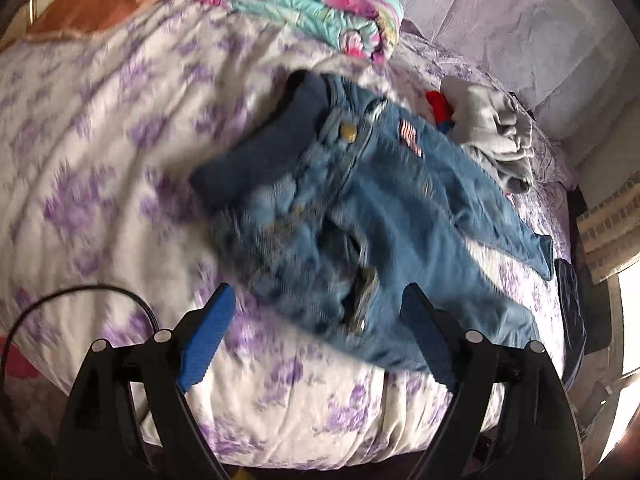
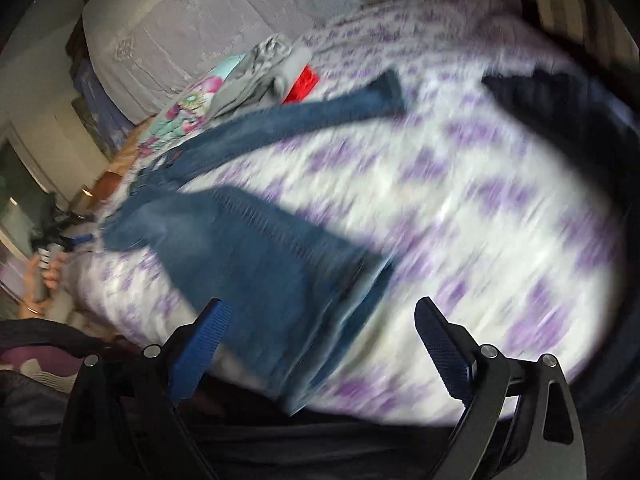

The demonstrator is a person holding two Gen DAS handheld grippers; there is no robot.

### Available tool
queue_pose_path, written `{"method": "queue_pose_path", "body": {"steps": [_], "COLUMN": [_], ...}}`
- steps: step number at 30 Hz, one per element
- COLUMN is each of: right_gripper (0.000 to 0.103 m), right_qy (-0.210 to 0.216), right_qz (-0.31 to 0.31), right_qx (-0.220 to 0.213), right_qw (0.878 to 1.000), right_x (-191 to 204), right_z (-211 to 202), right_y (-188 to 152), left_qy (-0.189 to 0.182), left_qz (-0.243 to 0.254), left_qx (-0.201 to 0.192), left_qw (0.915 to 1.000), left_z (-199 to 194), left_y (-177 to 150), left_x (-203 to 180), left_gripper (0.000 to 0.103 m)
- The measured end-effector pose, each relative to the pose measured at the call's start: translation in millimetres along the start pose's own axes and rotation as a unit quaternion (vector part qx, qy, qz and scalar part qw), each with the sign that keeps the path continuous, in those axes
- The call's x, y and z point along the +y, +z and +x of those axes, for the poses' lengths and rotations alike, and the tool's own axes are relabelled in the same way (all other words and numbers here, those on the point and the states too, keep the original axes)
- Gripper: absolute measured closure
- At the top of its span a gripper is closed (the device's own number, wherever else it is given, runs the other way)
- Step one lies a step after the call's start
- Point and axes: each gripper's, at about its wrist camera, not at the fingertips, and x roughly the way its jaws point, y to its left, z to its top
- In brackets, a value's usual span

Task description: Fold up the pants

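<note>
A pair of blue jeans (image 1: 360,208) lies spread on a bed with a white and purple floral cover (image 1: 100,140), waistband towards the far side, a brass button and a small flag patch near the top. My left gripper (image 1: 316,292) is open and empty, hovering just short of the jeans' crotch. In the right wrist view the jeans (image 2: 256,248) show both legs spread apart, one hem (image 2: 340,320) near me. My right gripper (image 2: 320,308) is open and empty, just above that near leg end. Both views are blurred by motion.
A folded turquoise and pink quilt (image 1: 312,4) lies at the bed's far side. A grey garment (image 1: 496,132) and something red (image 1: 438,106) lie beside the jeans. A dark garment (image 2: 552,96) lies at the bed's right edge. A lilac headboard or wall (image 2: 224,12) stands behind.
</note>
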Motion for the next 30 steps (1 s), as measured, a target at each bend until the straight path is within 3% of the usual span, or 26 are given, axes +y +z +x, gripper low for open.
{"method": "queue_pose_path", "body": {"steps": [1, 3, 6, 8, 9, 11, 14, 15, 18, 22, 24, 26, 27, 28, 30], "right_gripper": [0.057, 0.083, 0.089, 0.099, 0.099, 0.099, 0.099, 0.099, 0.099, 0.098, 0.098, 0.098, 0.098, 0.098, 0.098], "right_qy": [0.005, 0.004, 0.01, 0.014, 0.025, 0.026, 0.035, 0.024, -0.005, -0.043, -0.039, -0.031, -0.027, -0.026, -0.024], "right_qz": [-0.006, -0.023, -0.007, -0.014, -0.017, -0.041, -0.055, -0.058, -0.026, 0.041, 0.058, 0.065, 0.065, 0.064, 0.059], "right_qx": [0.008, 0.021, -0.02, -0.061, -0.082, -0.122, -0.146, -0.144, -0.095, -0.002, 0.004, -0.007, -0.014, -0.02, -0.025], "right_qw": [1.0, 1.0, 1.0, 0.998, 0.996, 0.991, 0.987, 0.988, 0.995, 0.998, 0.998, 0.997, 0.997, 0.997, 0.998], "right_x": [2, 6, 2, 3, 5, 15, 17, 14, -14, -70, -80, -83, -83, -83, -80], "right_z": [9, 26, 17, -5, -22, -55, -86, -91, -69, 5, 20, 21, 18, 15, 8], "right_y": [-4, -9, 6, 26, 44, 70, 95, 101, 104, 78, 64, 57, 56, 55, 56], "left_qy": [0.001, -0.005, -0.013, -0.018, -0.017, -0.017, -0.032, -0.04, -0.039, -0.031, -0.034, -0.031, -0.028, -0.019, -0.018], "left_qz": [-0.007, -0.029, -0.053, -0.047, -0.045, -0.043, -0.04, -0.041, -0.025, -0.029, -0.041, -0.044, -0.043, -0.042, -0.048], "left_qx": [0.004, 0.015, 0.014, -0.001, -0.003, -0.01, -0.022, -0.025, -0.033, -0.005, -0.007, -0.029, -0.036, -0.041, -0.047], "left_qw": [1.0, 0.9995, 0.9984, 0.9987, 0.9989, 0.9989, 0.9985, 0.9981, 0.9984, 0.9991, 0.9986, 0.9981, 0.9981, 0.9981, 0.9976], "left_z": [5, 18, 38, 41, 41, 36, 21, 15, 5, 26, 32, 30, 29, 29, 25], "left_y": [-2, -6, -5, -2, 0, 2, -4, -7, -18, -22, -20, -14, -12, -10, -9], "left_x": [2, 11, 15, 7, 5, 0, -2, -2, -7, -2, 2, 2, 2, 2, 5], "left_gripper": [0.02, 0.02, 0.021, 0.037, 0.049, 0.058, 0.081, 0.081, 0.079, 0.058, 0.044, 0.041, 0.054, 0.076, 0.084]}}
